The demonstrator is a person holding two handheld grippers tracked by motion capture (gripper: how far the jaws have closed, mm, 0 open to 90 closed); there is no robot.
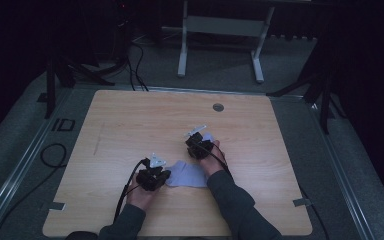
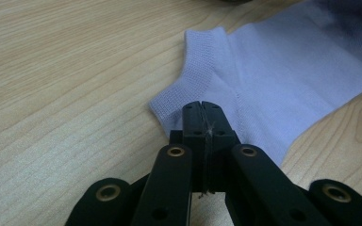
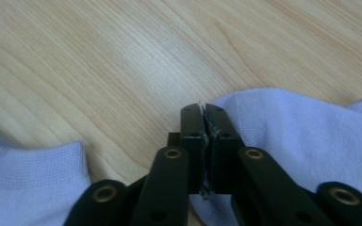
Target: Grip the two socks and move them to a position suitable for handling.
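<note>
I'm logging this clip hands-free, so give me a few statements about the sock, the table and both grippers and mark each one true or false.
1. The sock is pale lilac. True.
2. The left gripper has its jaws wide open. False: they are pressed together over the sock's edge.
3. The sock lies on a wooden table. True.
4. The right gripper hovers far from the sock. False: its jaws are closed right at the fabric.
5. A red mug stands on the table. False: no mug is there.
</note>
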